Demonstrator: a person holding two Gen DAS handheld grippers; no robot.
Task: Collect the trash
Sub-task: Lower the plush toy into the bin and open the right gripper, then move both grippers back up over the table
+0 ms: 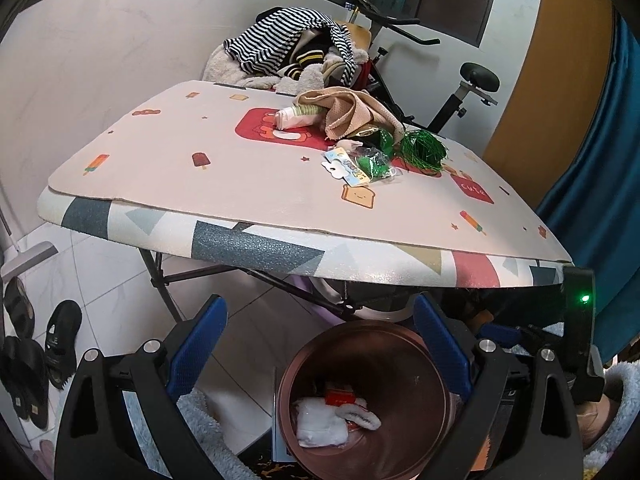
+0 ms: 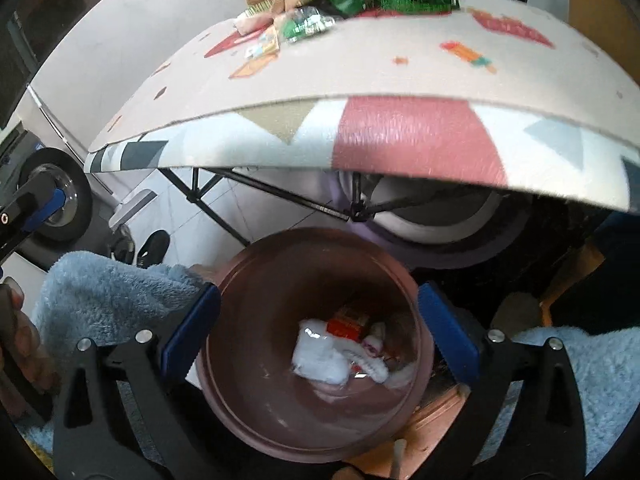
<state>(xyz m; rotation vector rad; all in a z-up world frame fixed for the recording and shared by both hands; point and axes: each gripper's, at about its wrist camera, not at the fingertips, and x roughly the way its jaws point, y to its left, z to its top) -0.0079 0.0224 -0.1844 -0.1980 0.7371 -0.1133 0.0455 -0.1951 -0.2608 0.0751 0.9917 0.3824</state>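
Note:
A brown round bin (image 1: 412,408) stands on the floor below the table's near edge; it also shows in the right wrist view (image 2: 256,392). White wrappers (image 2: 320,358) and a red packet (image 2: 347,323) lie inside it. My left gripper (image 1: 320,344) is open and empty above the bin. My right gripper (image 2: 318,330) is open and empty over the bin mouth. On the table (image 1: 224,184) lie a small printed packet (image 1: 345,168), a green crinkled wrapper (image 1: 374,162), a green tinsel ball (image 1: 423,148) and a white tube (image 1: 298,118).
A beige cloth (image 1: 352,114) lies on the table by the trash. Striped clothes (image 1: 280,46) are piled behind it, with an exercise bike (image 1: 460,96) at the back right. Black sandals (image 1: 60,340) sit on the tiled floor at left. A blue curtain (image 1: 600,184) hangs at right.

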